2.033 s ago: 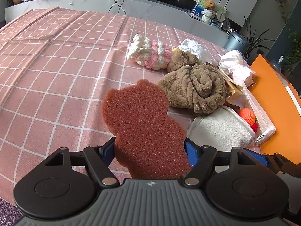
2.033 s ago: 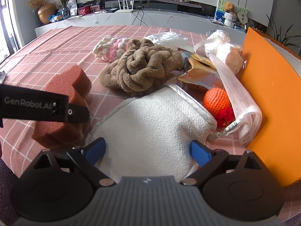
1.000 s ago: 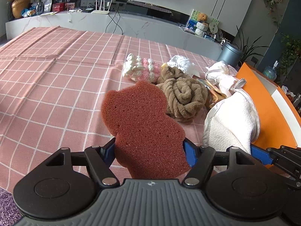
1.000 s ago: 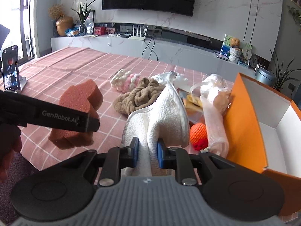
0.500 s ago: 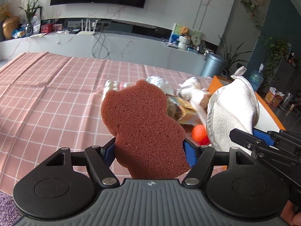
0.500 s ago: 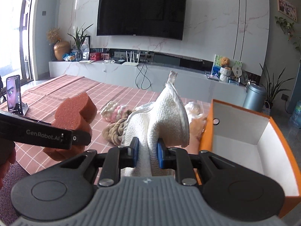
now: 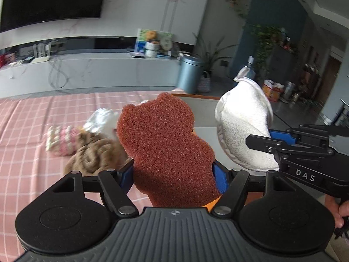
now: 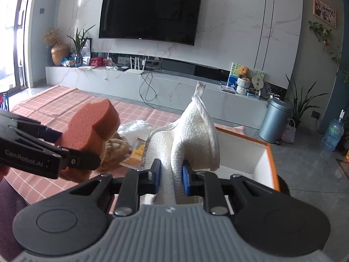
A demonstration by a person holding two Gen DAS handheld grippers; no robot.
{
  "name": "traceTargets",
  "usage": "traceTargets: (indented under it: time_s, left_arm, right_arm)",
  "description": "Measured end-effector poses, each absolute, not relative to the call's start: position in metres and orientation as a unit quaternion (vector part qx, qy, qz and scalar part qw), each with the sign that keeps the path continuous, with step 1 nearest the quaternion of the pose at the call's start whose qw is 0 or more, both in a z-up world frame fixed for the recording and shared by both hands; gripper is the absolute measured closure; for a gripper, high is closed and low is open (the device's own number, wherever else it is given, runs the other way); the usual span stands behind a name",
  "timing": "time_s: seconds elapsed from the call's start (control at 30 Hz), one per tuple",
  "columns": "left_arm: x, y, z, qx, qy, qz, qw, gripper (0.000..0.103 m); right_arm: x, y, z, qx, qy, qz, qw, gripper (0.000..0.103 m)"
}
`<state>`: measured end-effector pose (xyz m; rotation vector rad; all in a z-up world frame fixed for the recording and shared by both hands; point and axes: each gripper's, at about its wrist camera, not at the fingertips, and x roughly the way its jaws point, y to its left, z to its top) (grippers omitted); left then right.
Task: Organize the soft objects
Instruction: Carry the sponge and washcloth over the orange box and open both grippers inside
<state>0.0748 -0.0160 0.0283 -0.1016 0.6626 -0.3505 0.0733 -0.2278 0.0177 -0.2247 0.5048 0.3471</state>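
My left gripper [image 7: 173, 174] is shut on a brown bear-shaped sponge [image 7: 165, 148] and holds it in the air; the sponge also shows in the right wrist view [image 8: 89, 131]. My right gripper [image 8: 171, 174] is shut on a white towel [image 8: 187, 135] and holds it above the orange box [image 8: 269, 152] with a white inside. The towel [image 7: 242, 126] hangs to the right of the sponge in the left wrist view. A brown plush cloth [image 7: 93, 152], a pink-and-white knit piece [image 7: 60, 139] and a white crumpled cloth [image 7: 100, 120] lie on the pink checked tablecloth [image 7: 26, 131].
The orange box's far rim [image 7: 196, 97] shows behind the sponge. Yellowish packaging [image 8: 136, 150] lies by the box. A grey bin [image 8: 273, 120] and a water bottle [image 8: 332, 134] stand on the floor beyond. A TV console [image 8: 130, 80] runs along the wall.
Both grippers have risen and swung right toward the orange box, each still holding its item. The towel was gripped and lifted off the table about a second ago.
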Motion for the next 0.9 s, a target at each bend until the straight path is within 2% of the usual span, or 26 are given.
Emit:
traceTargets:
  time_s: [0.33, 0.57, 0.9]
  left_arm:
    - [0.119, -0.096, 0.033, 0.015, 0.347, -0.285, 0.893, 0.022]
    - [0.15, -0.14, 0.016, 0.063, 0.417, -0.324, 0.847, 0.022]
    - [0.182, -0.171, -0.005, 0.11, 0.507, -0.326, 0.791, 0.021]
  right_arm:
    - [0.108, -0.291, 0.022, -0.178, 0.313, 0.165, 0.918, 0.084]
    - [0.14, -0.316, 0.004, -0.184, 0.378, 0.194, 0.887, 0.084]
    - [0.184, -0.3, -0.031, -0.23, 0.468, 0.242, 0.818, 0.083]
